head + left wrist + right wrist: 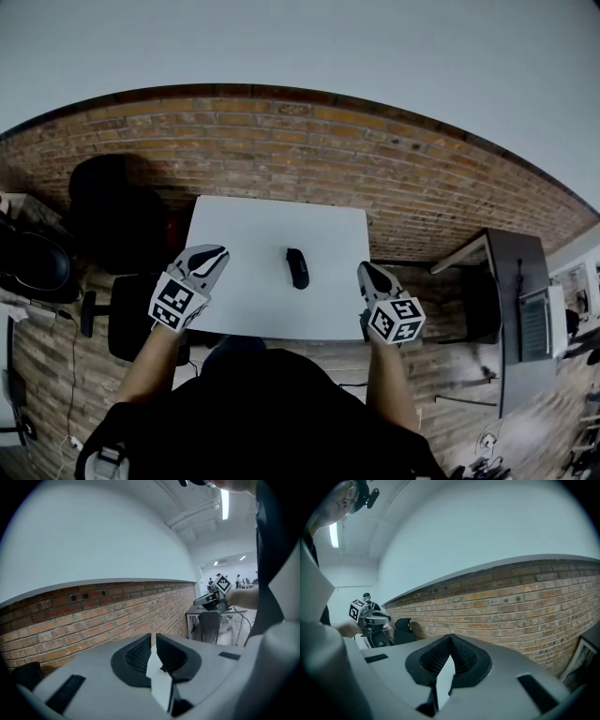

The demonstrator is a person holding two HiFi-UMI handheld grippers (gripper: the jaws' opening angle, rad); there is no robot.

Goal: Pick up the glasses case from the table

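At the frame's centre, a black glasses case (297,268) contrasts with a white table (244,300). The brick wall (281,150) above is red-brown. The left gripper (217,254) and right gripper (368,270) are pale grey, with black-and-white square markers.

— How many tables?
— One white rectangular table (328,225) mid-frame, one dark grey desk (514,281) at the right
— And on the white one?
— One dark oblong glasses case (297,268)
— Grippers?
— Two grey ones with black-and-white marker cubes: left gripper (216,255) lower left, right gripper (369,272) lower right
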